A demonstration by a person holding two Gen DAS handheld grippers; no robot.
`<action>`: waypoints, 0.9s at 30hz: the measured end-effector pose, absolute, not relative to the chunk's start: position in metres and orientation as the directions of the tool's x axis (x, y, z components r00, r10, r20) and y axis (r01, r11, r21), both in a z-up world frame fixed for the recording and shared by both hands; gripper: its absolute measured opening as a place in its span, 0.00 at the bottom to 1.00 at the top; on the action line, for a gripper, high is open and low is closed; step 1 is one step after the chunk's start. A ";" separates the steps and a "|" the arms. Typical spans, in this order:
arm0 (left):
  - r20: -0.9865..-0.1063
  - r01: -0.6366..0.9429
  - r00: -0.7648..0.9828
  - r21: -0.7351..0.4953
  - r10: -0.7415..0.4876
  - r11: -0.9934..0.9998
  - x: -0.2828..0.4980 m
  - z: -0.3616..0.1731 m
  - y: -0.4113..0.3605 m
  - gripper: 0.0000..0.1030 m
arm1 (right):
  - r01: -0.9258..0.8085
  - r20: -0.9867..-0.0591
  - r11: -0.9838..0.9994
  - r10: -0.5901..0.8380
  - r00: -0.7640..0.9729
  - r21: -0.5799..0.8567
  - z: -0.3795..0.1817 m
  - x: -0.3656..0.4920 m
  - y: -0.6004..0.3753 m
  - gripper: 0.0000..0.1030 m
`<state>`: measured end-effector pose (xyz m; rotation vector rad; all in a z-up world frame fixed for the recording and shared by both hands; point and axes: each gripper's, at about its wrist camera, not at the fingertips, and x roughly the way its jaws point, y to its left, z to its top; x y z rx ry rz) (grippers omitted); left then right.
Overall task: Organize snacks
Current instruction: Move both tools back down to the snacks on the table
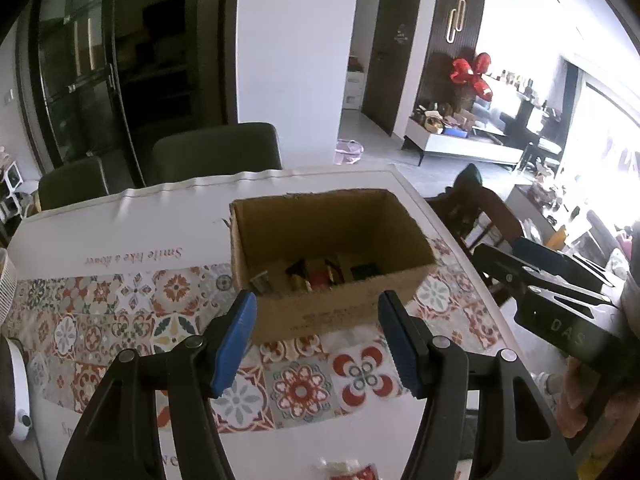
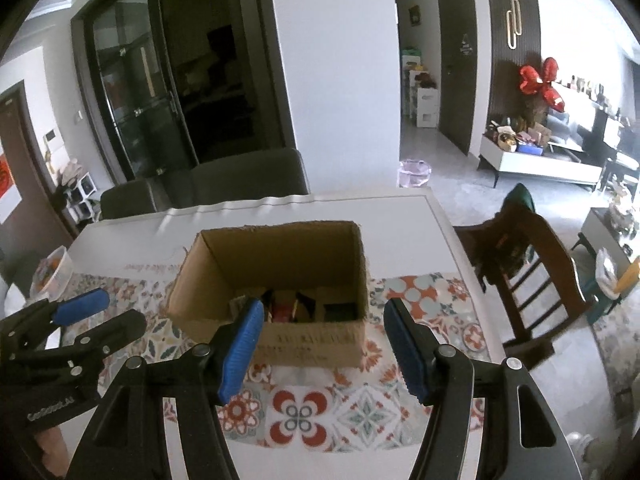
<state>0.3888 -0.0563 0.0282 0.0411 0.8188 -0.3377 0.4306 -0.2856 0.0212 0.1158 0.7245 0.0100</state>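
An open cardboard box point(image 1: 332, 312) stands on the patterned tablecloth point(image 1: 120, 320); it also shows in the right wrist view point(image 2: 312, 344). Several snack packets point(image 1: 320, 276) lie in its bottom, also seen in the right wrist view point(image 2: 296, 306). My left gripper point(image 1: 318, 340) is open and empty, just in front of the box. My right gripper point(image 2: 322, 344) is open and empty, also in front of the box. A red and white snack packet point(image 1: 348, 470) lies at the table's near edge under the left gripper. The right gripper shows in the left wrist view point(image 1: 520, 264), the left gripper in the right wrist view point(image 2: 92, 312).
A white basket with items point(image 2: 52, 272) sits at the table's left. Dark chairs point(image 1: 216, 152) stand behind the table and a wooden chair point(image 2: 524, 264) at its right. A white appliance point(image 1: 16, 392) is at the left edge.
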 end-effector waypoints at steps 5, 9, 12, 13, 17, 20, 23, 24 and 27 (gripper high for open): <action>-0.728 0.345 0.617 -0.092 -0.300 0.934 0.367 0.026 -0.061 0.60 | 0.059 -0.668 0.993 0.028 0.743 0.106 0.019 0.403 -0.290 0.62; -0.745 0.357 0.595 -0.092 -0.302 0.930 0.354 0.017 -0.064 0.60 | 0.097 -0.677 0.991 -0.008 0.736 0.094 0.012 0.386 -0.296 0.62; -0.768 0.354 0.565 -0.105 -0.302 0.929 0.344 0.005 -0.066 0.60 | 0.133 -0.680 0.988 -0.048 0.732 0.074 0.007 0.374 -0.301 0.62; -0.780 0.350 0.550 -0.109 -0.298 0.931 0.342 -0.001 -0.067 0.60 | 0.149 -0.684 0.987 -0.066 0.726 0.063 0.004 0.370 -0.304 0.63; -0.808 0.336 0.524 -0.094 -0.270 0.937 0.332 -0.016 -0.069 0.60 | 0.201 -0.700 0.979 -0.111 0.706 0.047 -0.007 0.358 -0.312 0.74; -0.825 0.337 0.503 -0.085 -0.256 0.938 0.321 -0.027 -0.069 0.60 | 0.217 -0.716 0.976 -0.141 0.684 0.016 -0.017 0.349 -0.314 0.74; -0.841 0.339 0.477 -0.094 -0.257 0.936 0.312 -0.037 -0.069 0.61 | 0.234 -0.734 0.972 -0.163 0.660 -0.005 -0.028 0.338 -0.316 0.74; -0.844 0.339 0.471 -0.093 -0.254 0.936 0.309 -0.040 -0.069 0.63 | 0.236 -0.739 0.972 -0.164 0.654 -0.008 -0.032 0.334 -0.317 0.74; -0.850 0.344 0.461 -0.091 -0.253 0.934 0.296 -0.050 -0.071 0.69 | 0.243 -0.756 0.970 -0.161 0.635 -0.003 -0.044 0.324 -0.319 0.74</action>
